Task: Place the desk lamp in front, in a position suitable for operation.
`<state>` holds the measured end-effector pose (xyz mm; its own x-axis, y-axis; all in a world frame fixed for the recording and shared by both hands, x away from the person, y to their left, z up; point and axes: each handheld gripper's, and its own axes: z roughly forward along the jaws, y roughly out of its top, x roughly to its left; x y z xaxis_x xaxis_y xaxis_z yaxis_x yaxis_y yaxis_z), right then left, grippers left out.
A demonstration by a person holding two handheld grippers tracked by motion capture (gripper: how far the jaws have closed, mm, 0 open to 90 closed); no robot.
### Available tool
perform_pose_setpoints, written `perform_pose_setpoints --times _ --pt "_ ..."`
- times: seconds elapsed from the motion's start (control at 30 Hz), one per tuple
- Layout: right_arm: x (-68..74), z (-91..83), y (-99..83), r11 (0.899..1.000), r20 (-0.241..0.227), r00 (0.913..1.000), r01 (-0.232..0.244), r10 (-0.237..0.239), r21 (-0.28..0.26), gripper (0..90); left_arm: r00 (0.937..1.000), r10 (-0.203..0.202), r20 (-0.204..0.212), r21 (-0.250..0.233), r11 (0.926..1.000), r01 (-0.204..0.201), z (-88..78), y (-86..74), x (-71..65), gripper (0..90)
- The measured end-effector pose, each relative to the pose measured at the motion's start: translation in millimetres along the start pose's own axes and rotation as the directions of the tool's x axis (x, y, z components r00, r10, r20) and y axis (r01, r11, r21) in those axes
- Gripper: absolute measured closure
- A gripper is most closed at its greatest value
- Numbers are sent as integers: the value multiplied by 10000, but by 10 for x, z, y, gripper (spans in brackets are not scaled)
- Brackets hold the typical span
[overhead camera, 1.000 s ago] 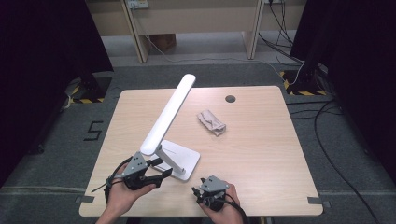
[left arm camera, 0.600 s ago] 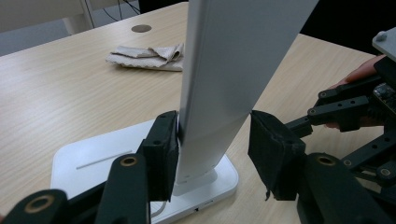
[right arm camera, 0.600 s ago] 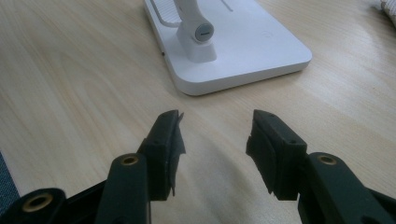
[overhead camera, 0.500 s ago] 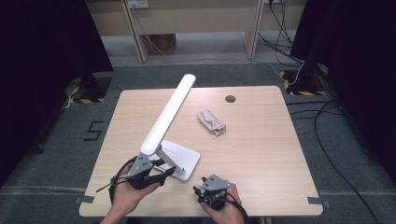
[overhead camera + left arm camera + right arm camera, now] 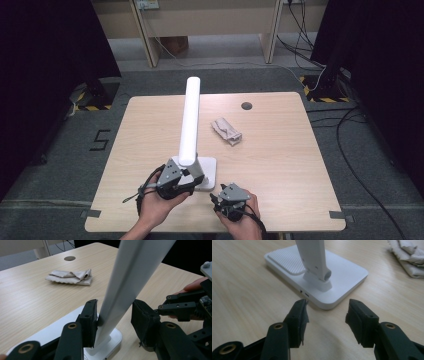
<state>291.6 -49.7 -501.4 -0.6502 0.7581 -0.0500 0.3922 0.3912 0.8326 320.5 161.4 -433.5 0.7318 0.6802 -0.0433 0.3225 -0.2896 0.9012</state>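
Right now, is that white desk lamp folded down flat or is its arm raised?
Raised. The lamp's arm slants up from the hinge on its flat white base, passing between the left tool's jaws.

White lamp (image 5: 190, 120); beige cloth (image 5: 226, 131)

Black claw (image 5: 325, 322) jaws, brass-coloured pivots, seemingly grey top plates

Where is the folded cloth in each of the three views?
High view: the folded cloth lies right of centre, right of the white lamp.
Left gripper view: cloth at upper left, left of the lamp's arm.
Right gripper view: cloth in the top right corner, cut by the edge.
Shared landmark: the lamp's base.
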Motion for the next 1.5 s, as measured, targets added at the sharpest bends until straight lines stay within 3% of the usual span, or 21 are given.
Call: perform_pose_setpoints --times 0.3,0.43,0.5,0.53,0.6,0.63,0.67,0.7,0.77,0.8,0.83,0.9,0.93,0.97,1.03,1.17,1.23,1.27,1.33,1.5 --pt "-53 -31 64 9965 836 9946 -560 612 -621 458 9975 -397 589 -189 9990 408 323 171 -121 638" --pt "-69 -32 81 9944 1079 9914 -655 743 -835 453 9964 -350 769 -249 9990 370 416 249 -155 617" --pt "-93 -28 113 9909 1335 9861 -852 987 -1038 450 9937 68 1117 -384 9993 -25 374 313 -165 568" --pt "-95 -25 133 9891 1344 9851 -922 1074 -1146 447 9937 68 1117 -384 9993 -25 374 313 -165 537" --pt "-67 -36 173 9871 1379 9845 -905 1088 -1324 448 9872 792 1383 -403 9964 -743 110 340 -122 482" --pt "-67 -36 173 9871 1379 9845 -905 1088 -1324 448 9872 792 1383 -403 9964 -743 110 340 -122 469" --pt "-47 -42 189 9867 1382 9850 -840 1033 -1388 448 9843 1110 1372 -346 9936 -1072 -23 322 -67 469" --pt "-14 -53 215 9851 1380 9856 -763 978 -1538 447 9886 1073 1052 -259 9941 -1051 -192 249 91 468" --pt "7 -65 236 9817 1402 9848 -771 1022 -1743 441 9963 732 455 -73 9973 -730 -253 150 287 495" --pt "7 -65 236 9817 1402 9848 -771 1022 -1743 441 9963 732 455 -73 9973 -730 -253 150 287 517" --pt "41 -79 274 9783 1476 9838 -716 1013 -1943 424 9983 380 -445 351 9987 -364 -211 1 548 541" --pt "72 -85 313 9757 1547 9831 -639 976 -2093 403 9936 -112 -1126 838 9963 207 -95 -166 807 591" --pt "84 -92 335 9761 1631 9822 -580 933 -2092 390 9904 -398 -1326 1029 9932 537 -29 -240 914 623" --pt "84 -92 335 9761 1631 9822 -580 933 -2092 390 9904 -398 -1326 1029 9932 537 -29 -240 914 640" --pt "66 -70 378 9740 1759 9799 -546 946 -2199 376 9816 -922 -1670 1209 9862 1132 126 -349 1108 649" --pt "32 -33 404 9747 1700 9803 -632 1010 -2145 370 9807 -1093 -1620 1352 9820 1318 248 -368 1167 639" --pt "38 -11 416 9742 1720 9802 -599 986 -2175 365 9787 -1267 -1616 1621 9748 1530 363 -413 1231 635" --pt "38 -11 416 9742 1720 9802 -599 986 -2175 365 9787 -1267 -1616 1621 9748 1530 363 -413 1231 635" --pt "47 11 428 9717 1735 9789 -673 1082 -2264 359 9759 -1447 -1633 1826 9677 1740 420 -474 1279 644" --pt "32 20 467 9683 1735 9785 -681 1119 -2405 384 9737 -1587 -1634 1897 9635 1889 431 -538 1280 678"
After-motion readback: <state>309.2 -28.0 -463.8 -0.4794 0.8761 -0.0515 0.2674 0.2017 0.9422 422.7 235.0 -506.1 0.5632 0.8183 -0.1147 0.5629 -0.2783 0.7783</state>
